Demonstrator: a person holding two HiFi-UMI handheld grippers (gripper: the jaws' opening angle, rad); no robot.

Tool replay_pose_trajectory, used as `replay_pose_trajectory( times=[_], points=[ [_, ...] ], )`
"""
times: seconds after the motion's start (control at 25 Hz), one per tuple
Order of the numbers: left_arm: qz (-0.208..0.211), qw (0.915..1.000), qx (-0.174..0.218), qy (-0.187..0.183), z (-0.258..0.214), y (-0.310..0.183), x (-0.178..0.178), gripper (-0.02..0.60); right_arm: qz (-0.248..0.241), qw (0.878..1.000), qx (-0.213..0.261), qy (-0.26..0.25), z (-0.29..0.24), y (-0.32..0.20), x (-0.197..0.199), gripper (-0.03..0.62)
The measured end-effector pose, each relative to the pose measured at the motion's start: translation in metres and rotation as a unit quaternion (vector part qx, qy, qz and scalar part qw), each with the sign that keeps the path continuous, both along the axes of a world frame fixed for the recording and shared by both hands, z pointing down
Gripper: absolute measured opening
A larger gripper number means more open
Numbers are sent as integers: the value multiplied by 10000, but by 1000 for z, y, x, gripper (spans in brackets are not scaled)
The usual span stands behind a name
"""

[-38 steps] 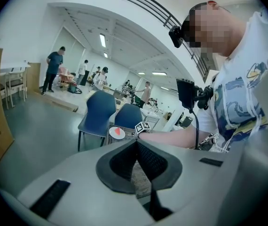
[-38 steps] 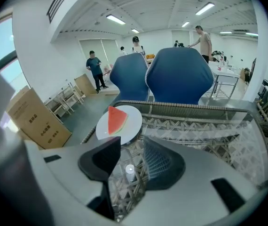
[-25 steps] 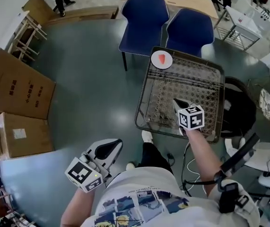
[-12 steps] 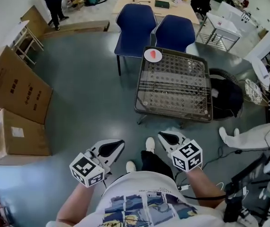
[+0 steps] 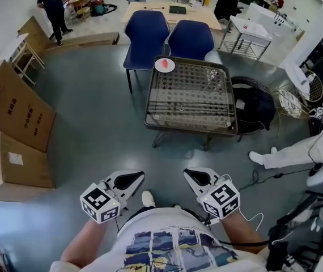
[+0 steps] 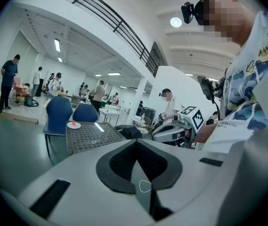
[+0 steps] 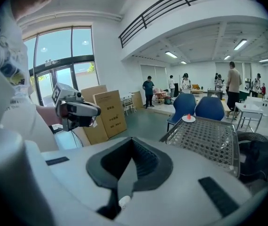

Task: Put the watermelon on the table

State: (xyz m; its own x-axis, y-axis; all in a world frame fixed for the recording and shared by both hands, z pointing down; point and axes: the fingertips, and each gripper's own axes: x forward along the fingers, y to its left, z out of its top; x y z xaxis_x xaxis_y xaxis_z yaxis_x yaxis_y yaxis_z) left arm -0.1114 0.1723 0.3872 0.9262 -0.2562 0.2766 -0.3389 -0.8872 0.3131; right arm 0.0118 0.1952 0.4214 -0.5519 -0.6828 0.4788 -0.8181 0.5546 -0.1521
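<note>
Item: red watermelon slice [image 5: 164, 63] on small white plate [image 5: 164, 67], far-left corner of grey mesh-top table [image 5: 190, 127], right by edge.
My L gripper [image 5: 128, 180] & R gripper [image 5: 200, 177]: jaws together, empty.
Bare grey floor [image 5: 93, 123] btwn me & table; brown cardboard boxes [image 5: 14, 112] left.

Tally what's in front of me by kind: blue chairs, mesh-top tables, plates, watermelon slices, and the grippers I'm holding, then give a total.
Blue chairs: 2
Mesh-top table: 1
Plate: 1
Watermelon slice: 1
Grippers (left gripper, right gripper): 2
Total: 7
</note>
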Motion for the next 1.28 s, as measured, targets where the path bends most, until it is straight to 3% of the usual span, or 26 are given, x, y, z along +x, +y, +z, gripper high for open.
replay_pose_trajectory(
  times=[0.24, 0.52, 0.92, 1.16, 1.28],
  points=[
    [221, 9996, 30, 161, -28, 66, 63, 9, 95, 9999, 4, -116, -14, 82, 43, 11],
    [364, 9989, 62, 293, -32, 132, 119, 9, -14, 9994, 270, -227, -18, 136, 77, 9],
    [390, 9992, -23, 73, -29, 188, 133, 8, -103, 9978, 611, -249, -28, 182, 84, 11],
    [699, 9963, 498, -93, -39, 202, 135, 9, -61, 9970, 752, -171, -40, 193, 71, 11],
    [753, 9962, 428, 66, -47, 212, 126, 9, -102, 9972, 732, -148, -45, 201, 57, 9]
  ],
)
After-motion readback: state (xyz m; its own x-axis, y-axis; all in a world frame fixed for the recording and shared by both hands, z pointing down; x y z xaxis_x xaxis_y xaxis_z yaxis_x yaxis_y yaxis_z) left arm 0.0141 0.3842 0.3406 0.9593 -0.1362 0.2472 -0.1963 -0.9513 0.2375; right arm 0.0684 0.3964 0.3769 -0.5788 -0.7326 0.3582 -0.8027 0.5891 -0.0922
